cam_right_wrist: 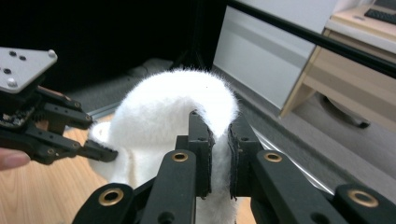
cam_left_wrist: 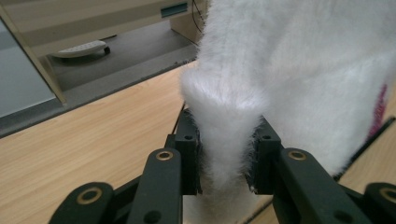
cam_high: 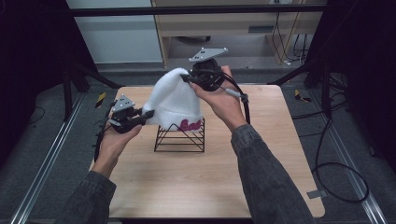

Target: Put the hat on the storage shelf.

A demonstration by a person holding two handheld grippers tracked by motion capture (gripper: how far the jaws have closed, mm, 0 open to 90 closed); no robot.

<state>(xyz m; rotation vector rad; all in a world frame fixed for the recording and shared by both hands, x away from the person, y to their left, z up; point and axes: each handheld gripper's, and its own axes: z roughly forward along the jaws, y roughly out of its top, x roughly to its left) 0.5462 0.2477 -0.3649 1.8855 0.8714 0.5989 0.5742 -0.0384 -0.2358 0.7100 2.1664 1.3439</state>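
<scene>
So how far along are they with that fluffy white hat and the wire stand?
Done: both grippers have hold of the white hat, the left gripper pinching its folded brim, the right gripper its top. In hand: the hat is held over the black wire rack, its lettered brim at the rack's top. Left, I would guess: either seating it or lifting it clear, then letting go.

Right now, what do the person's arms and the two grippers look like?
Both forearms wear dark grey sleeves. The left gripper and right gripper are black linkages with brass-coloured pivot rings and padded jaws. Each carries a grey three-cornered plate with small holes, and trails a black cable.
</scene>
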